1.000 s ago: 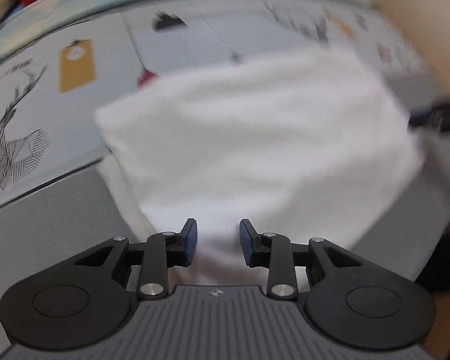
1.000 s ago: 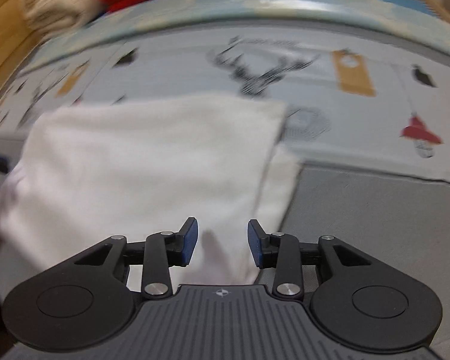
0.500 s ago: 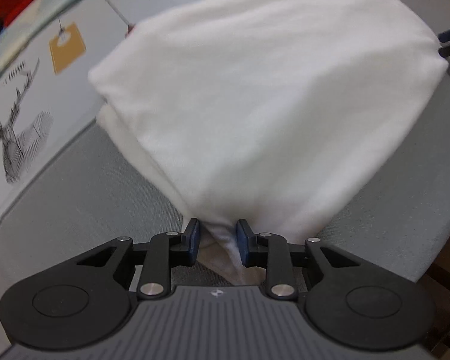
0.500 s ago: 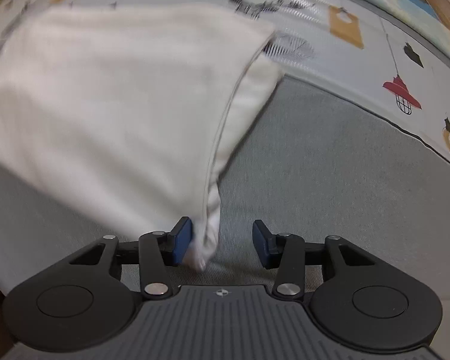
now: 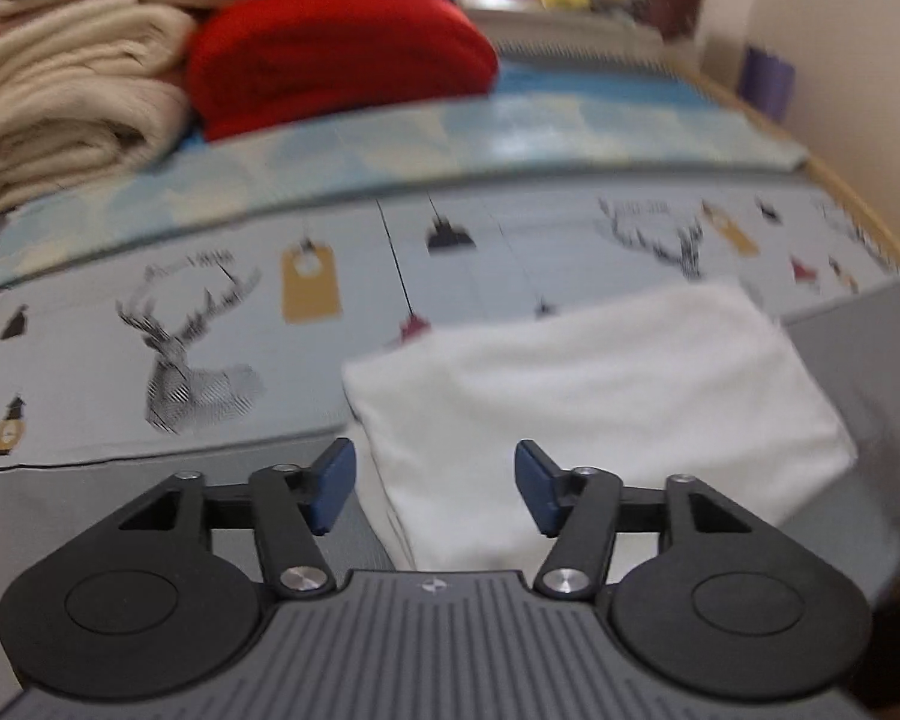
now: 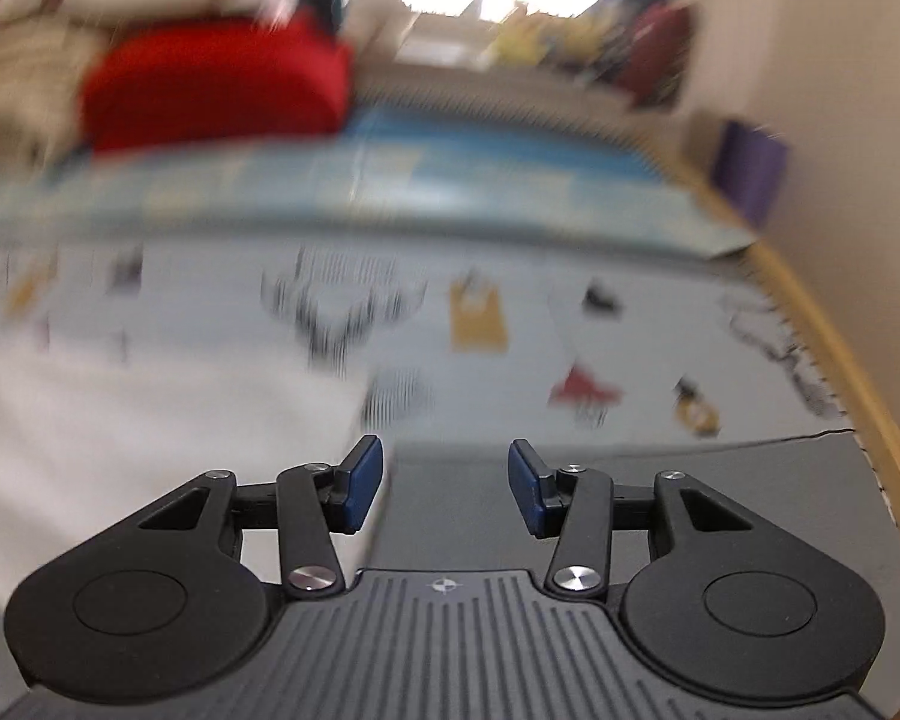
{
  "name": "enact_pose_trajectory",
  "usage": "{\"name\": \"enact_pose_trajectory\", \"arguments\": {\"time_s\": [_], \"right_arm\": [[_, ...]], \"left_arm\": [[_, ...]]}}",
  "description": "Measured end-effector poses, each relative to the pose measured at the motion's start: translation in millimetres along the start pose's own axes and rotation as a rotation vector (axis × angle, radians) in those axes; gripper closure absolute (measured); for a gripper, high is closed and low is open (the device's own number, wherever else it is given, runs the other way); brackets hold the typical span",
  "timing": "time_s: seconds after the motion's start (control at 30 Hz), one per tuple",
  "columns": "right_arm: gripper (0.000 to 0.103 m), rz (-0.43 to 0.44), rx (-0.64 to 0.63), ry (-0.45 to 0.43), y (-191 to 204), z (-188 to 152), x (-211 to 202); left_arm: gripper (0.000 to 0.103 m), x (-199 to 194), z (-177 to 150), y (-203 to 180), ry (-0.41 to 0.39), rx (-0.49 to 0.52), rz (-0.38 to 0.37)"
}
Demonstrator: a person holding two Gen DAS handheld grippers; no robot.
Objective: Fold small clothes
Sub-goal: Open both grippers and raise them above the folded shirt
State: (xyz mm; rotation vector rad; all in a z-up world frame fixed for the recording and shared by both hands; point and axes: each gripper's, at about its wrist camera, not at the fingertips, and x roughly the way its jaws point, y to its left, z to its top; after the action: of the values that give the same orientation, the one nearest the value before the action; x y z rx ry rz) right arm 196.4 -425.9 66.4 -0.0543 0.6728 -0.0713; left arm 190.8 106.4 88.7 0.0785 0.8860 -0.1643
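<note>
A white folded garment (image 5: 600, 396) lies flat on the grey mat and the printed sheet. My left gripper (image 5: 435, 489) is open and empty, just in front of the garment's near left corner, with the fabric showing between its fingers. In the blurred right wrist view the same white garment (image 6: 150, 432) fills the left side. My right gripper (image 6: 444, 489) is open and empty over the grey mat (image 6: 660, 480), with its left finger beside the garment's right edge.
A printed sheet with deer and tags (image 5: 198, 348) covers the surface behind the garment. A red folded blanket (image 5: 336, 60) and cream folded blankets (image 5: 72, 102) are stacked at the back left. A wooden edge (image 6: 858, 372) runs along the right.
Both grippers opened wider and let go of the garment's near edge. Both cameras tilted up and pulled back, so the garment now lies flat and the back of the surface shows.
</note>
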Motion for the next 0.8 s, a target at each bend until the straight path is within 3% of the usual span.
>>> {"name": "enact_pose_trajectory", "arguments": {"time_s": [0.13,0.2,0.33,0.47,0.8], "right_arm": [[0.047,-0.007,0.071,-0.114,16,1,-33],[0.047,-0.023,0.081,-0.13,25,-5,-38],[0.047,-0.025,0.081,-0.088,42,-10,-30],[0.047,-0.02,-0.031,-0.082,71,-12,-23],[0.047,0.056,-0.199,-0.048,137,-20,-19]], "left_arm": [[0.033,-8,-12,-3,-0.051,-0.072,0.042],[0.034,4,-20,3,0.037,-0.137,0.068],[0.034,6,-11,9,0.009,-0.162,0.104],[0.034,16,-8,16,0.068,-0.196,0.1],[0.034,26,-18,32,0.092,-0.213,0.127]]}}
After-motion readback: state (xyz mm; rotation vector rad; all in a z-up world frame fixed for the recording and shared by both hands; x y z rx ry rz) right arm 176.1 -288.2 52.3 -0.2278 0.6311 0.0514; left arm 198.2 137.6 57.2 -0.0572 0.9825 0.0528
